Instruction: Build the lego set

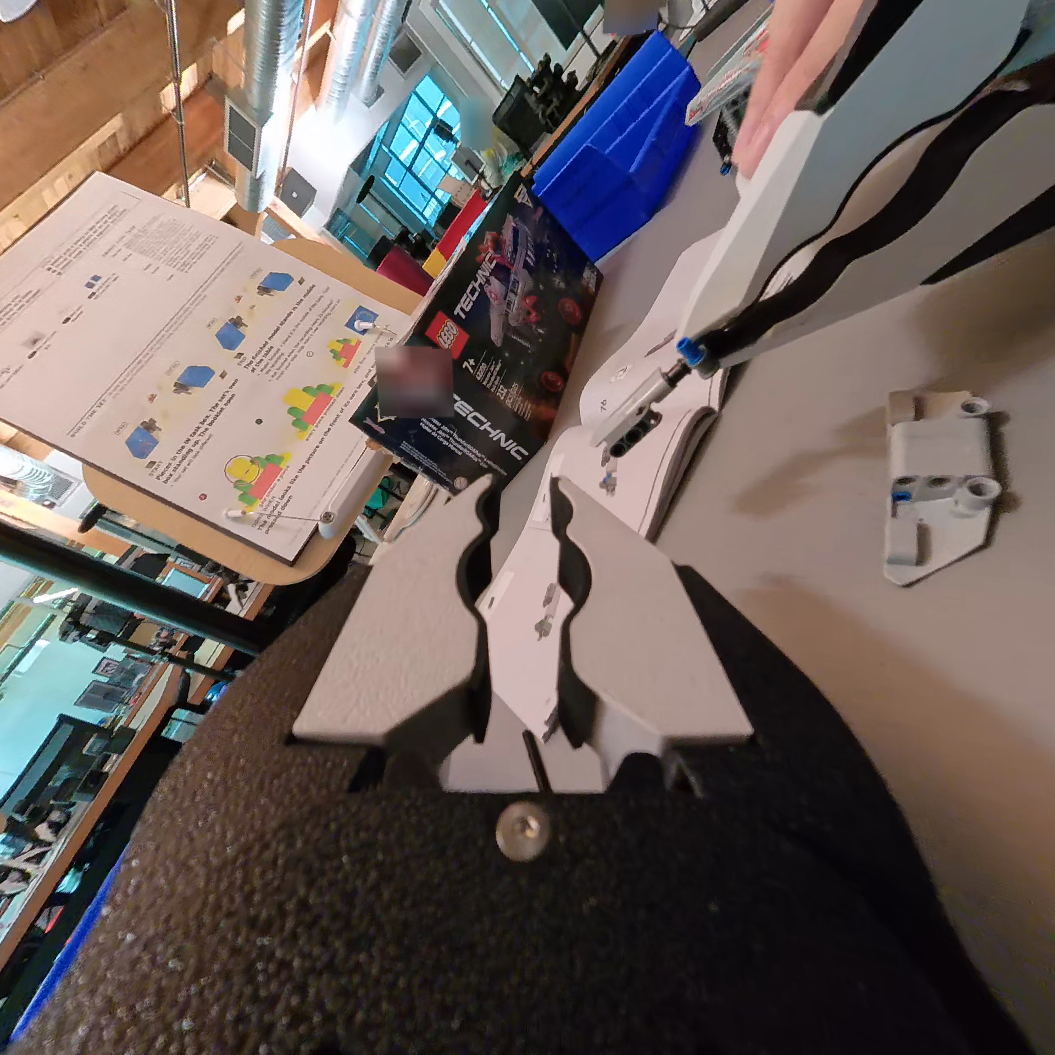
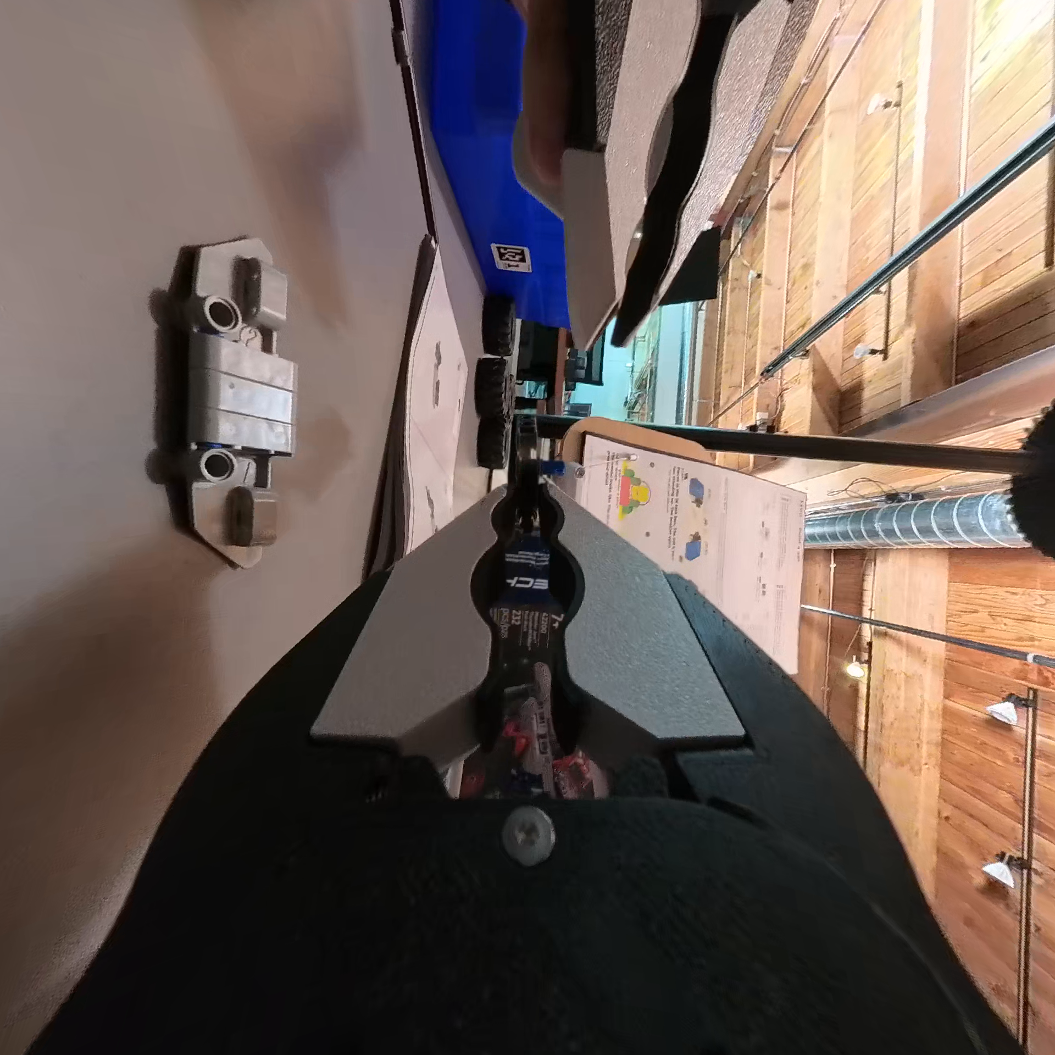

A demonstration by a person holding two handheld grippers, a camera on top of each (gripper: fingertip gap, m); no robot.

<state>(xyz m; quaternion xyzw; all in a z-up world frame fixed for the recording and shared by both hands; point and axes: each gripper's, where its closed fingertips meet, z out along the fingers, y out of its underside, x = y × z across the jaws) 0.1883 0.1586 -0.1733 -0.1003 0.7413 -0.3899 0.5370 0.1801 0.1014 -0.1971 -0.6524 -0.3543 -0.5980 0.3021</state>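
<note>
My left gripper [image 1: 520,485] is open and empty, hovering over the open instruction booklet [image 1: 673,456]. My right gripper [image 2: 528,505] is shut on a small grey Technic piece [image 1: 633,414] with a blue pin [image 1: 688,351] and holds it above the booklet, just beyond the left gripper. In the right wrist view the piece [image 2: 528,462] is a dark shape at the fingertips. A white Technic sub-assembly [image 1: 936,491] lies on the table to the right of the booklet; it also shows in the right wrist view [image 2: 234,399]. The left gripper [image 2: 599,337] shows at the top of the right wrist view.
The black set box [image 1: 496,342] stands behind the booklet. A blue bin [image 1: 616,171] sits farther back. Black tyres [image 2: 494,388] lie by the bin. A printed instruction board [image 1: 171,354] stands on a stand at the left. A person's hand [image 1: 782,74] holds the right gripper. There is about 7 centimetres between the tips of the two grippers.
</note>
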